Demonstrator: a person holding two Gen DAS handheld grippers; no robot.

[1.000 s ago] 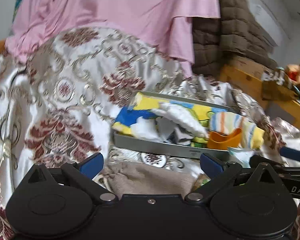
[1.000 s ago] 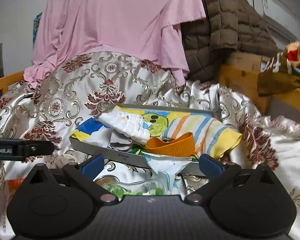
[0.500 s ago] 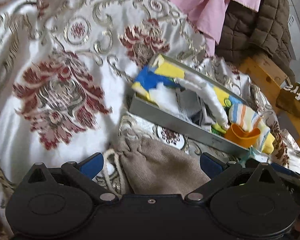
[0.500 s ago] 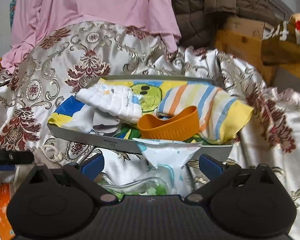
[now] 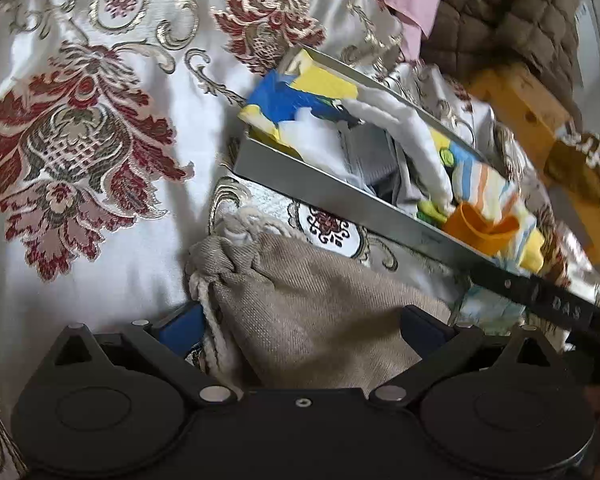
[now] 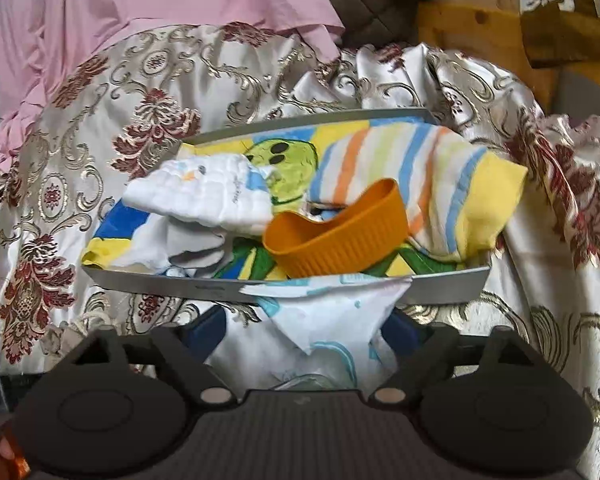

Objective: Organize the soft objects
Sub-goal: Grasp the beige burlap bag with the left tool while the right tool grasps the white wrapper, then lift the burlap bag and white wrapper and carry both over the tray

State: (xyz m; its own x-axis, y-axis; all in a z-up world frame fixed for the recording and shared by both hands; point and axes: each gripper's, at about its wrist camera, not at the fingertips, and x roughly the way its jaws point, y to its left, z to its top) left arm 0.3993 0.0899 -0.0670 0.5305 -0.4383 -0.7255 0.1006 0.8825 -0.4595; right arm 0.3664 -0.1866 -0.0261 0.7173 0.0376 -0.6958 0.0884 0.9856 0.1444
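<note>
Left wrist view: the left gripper (image 5: 300, 330) stands wide apart around a beige drawstring cloth pouch (image 5: 312, 304) lying on the cream brocade bedspread with red flowers (image 5: 80, 140); whether its pads press the cloth I cannot tell; the shallow grey metal tray (image 5: 320, 190) of folded cloths lies just beyond. Right wrist view: the right gripper (image 6: 300, 330) has just been closing, its jaws partly narrowed around a white printed plastic packet (image 6: 320, 320) that overlaps the tray's near rim; contact unclear; a ribbed orange silicone band (image 6: 340, 236) rests in the tray.
</note>
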